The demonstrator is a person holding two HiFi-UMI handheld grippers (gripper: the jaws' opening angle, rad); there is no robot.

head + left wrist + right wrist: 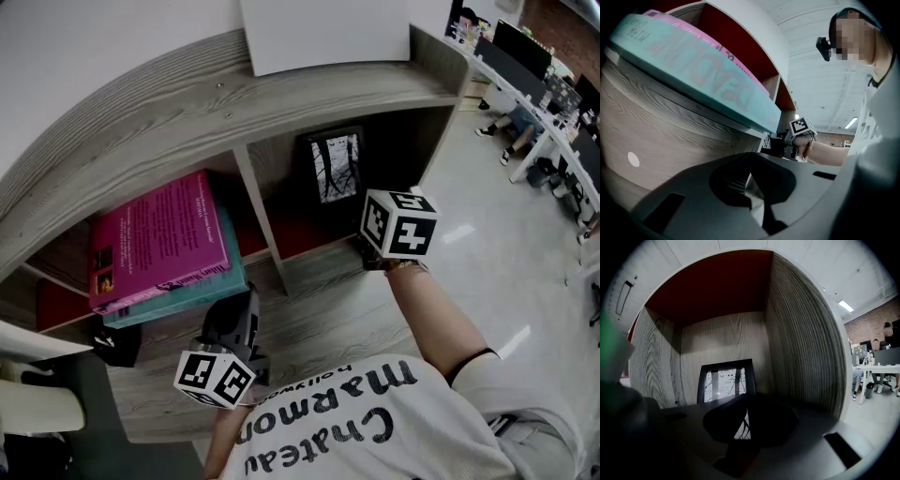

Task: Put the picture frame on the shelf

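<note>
Picture frame (335, 169) stands in the shelf (187, 103); head view shows the right gripper (367, 255) off it, its own view parted jaws.

Three views, one shelf (169, 112)
We look steeply down from the head; the left hand-held gripper (754, 185) camera hugs the shelf front, the right hand-held gripper (743, 423) camera sits close to the picture frame (725, 380), also seen overhead.

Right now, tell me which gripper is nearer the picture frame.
Right. The right gripper is at the shelf opening, straight in front of the picture frame; the left gripper is in front of the books, across the divider.
</note>
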